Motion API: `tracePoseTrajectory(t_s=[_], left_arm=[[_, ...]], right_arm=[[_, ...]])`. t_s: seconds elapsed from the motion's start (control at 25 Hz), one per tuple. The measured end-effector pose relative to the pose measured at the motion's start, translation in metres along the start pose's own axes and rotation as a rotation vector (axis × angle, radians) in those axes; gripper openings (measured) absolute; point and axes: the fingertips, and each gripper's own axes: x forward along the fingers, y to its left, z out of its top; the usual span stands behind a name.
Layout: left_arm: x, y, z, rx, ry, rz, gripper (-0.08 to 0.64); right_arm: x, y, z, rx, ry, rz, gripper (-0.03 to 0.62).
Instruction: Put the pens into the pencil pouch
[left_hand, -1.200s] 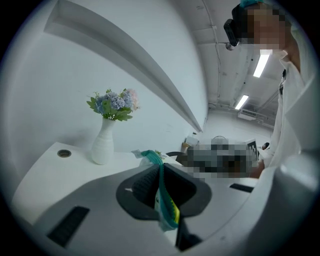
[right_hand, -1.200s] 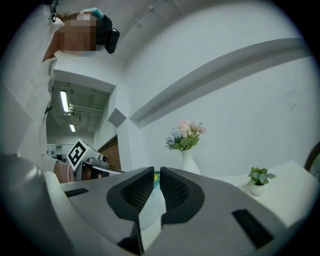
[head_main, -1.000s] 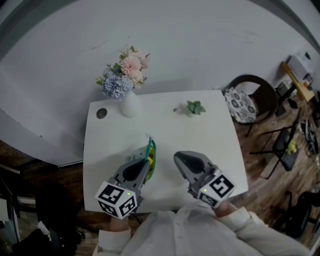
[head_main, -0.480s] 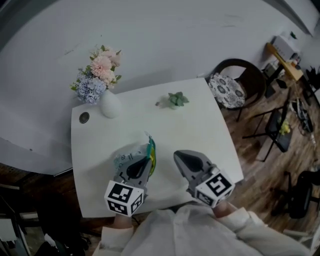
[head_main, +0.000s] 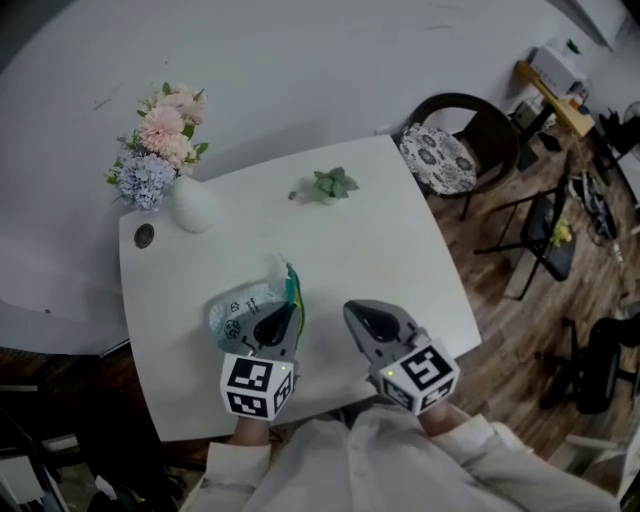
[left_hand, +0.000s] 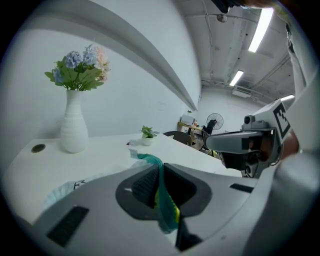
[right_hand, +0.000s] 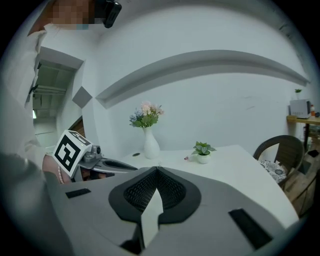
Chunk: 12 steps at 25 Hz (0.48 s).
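The pencil pouch (head_main: 238, 306) is pale blue and see-through, with a green zip edge (head_main: 293, 290). It lies on the white table (head_main: 380, 250) near the front. My left gripper (head_main: 288, 308) is shut on that green edge, which runs between its jaws in the left gripper view (left_hand: 160, 167), with the pouch body (left_hand: 65, 189) to the left. My right gripper (head_main: 352, 312) hovers just to the right of it, shut and empty; its jaws meet at the tip (right_hand: 157, 170). No pen shows in any view.
At the table's back left stands a white vase of flowers (head_main: 190, 205), with a small dark disc (head_main: 145, 236) beside it. A small potted plant (head_main: 327, 184) sits at the back middle. A dark chair with a patterned cushion (head_main: 455, 150) stands past the right corner.
The head view has swung, so the table sits further left and lower. More of the pouch body now shows left of the left gripper. Both grippers hold the same stance.
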Motion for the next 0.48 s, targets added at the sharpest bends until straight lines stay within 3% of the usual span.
tracePoseTrajectory(t_s=[0.36, 0.48], left_arm=[[0.021, 0.000, -0.019, 0.007, 0.062, 0.012, 0.028], [0.025, 0.002, -0.024, 0.005, 0.076, 0.013, 0.028]], right_arm=[[0.003, -0.004, -0.019, 0.027, 0.134, -0.048, 0.008], [0.009, -0.007, -0.024, 0.012, 0.081, -0.049, 0.008]])
